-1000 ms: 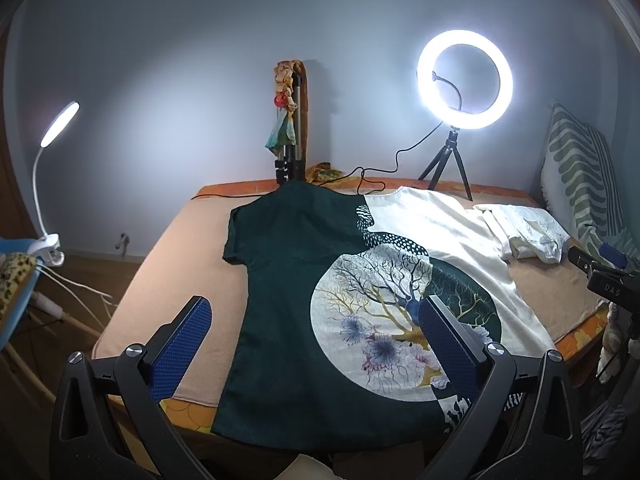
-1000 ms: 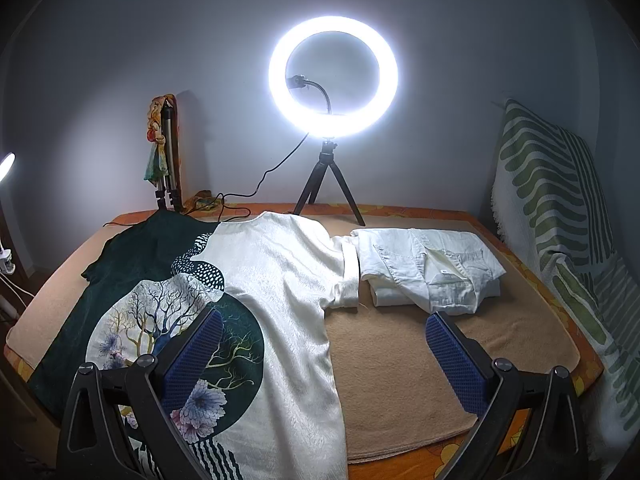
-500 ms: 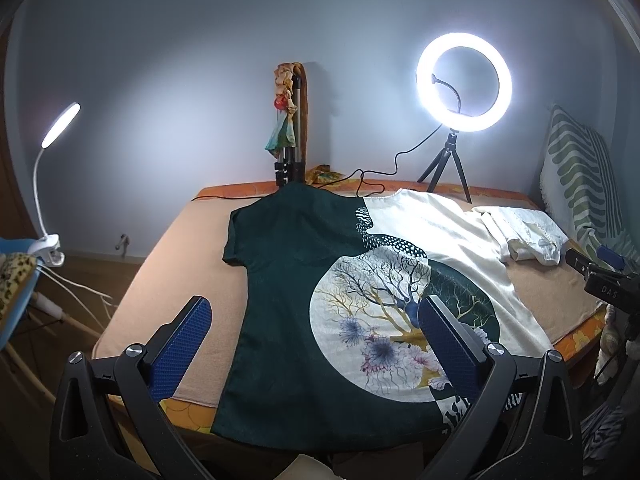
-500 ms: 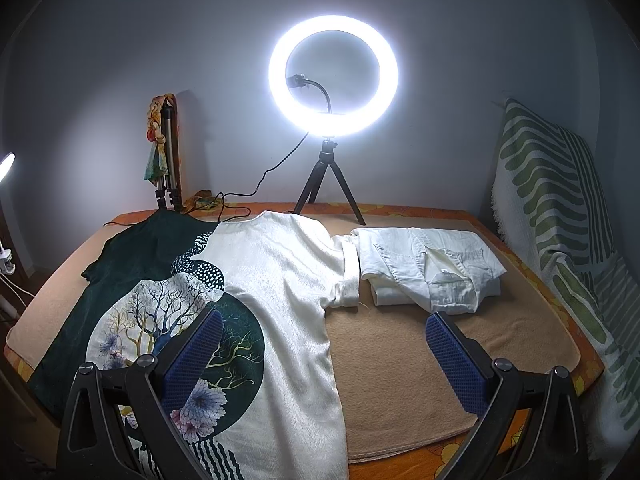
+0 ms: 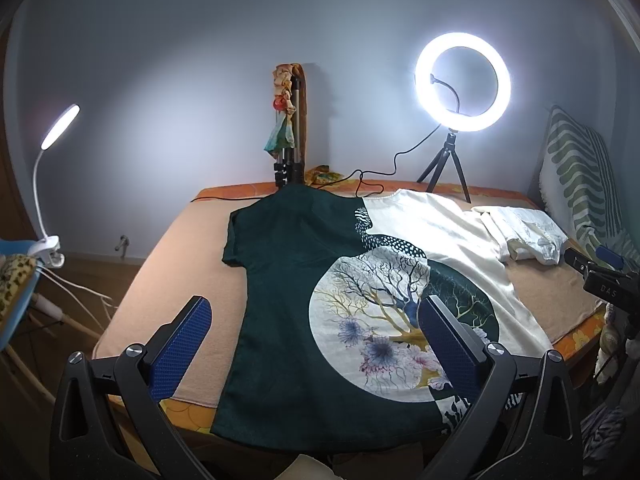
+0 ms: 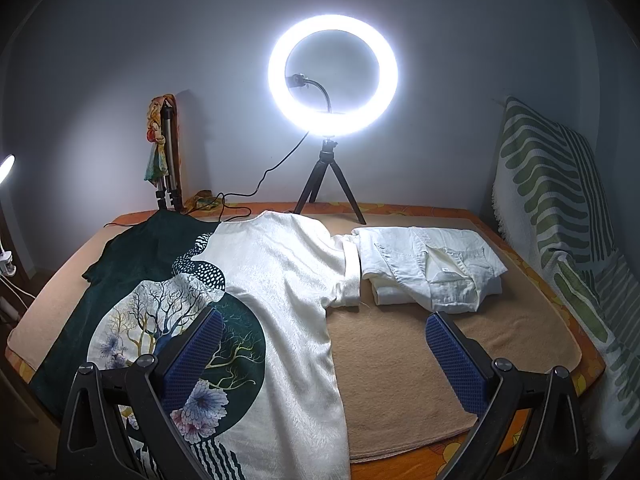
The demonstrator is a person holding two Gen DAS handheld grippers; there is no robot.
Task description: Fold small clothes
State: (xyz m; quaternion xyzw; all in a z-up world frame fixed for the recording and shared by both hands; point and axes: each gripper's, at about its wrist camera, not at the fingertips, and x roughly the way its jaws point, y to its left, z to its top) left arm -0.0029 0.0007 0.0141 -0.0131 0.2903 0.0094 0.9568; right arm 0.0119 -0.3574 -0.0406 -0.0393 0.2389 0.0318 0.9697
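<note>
A short-sleeved top, half dark green and half cream with a round tree-and-flower print, lies spread flat on the tan blanket; it also shows in the right wrist view. A folded white shirt lies to its right, touching the cream sleeve. My left gripper is open and empty, held above the top's hem. My right gripper is open and empty, above the top's cream side and the blanket. It also shows at the right edge of the left wrist view.
A lit ring light on a small tripod stands at the back, its cable trailing left. A folded tripod with cloth leans on the wall. A green-striped cushion stands at the right. A clip lamp is at the left.
Both grippers have stayed open with hardly any shift. The clothes have not moved.
</note>
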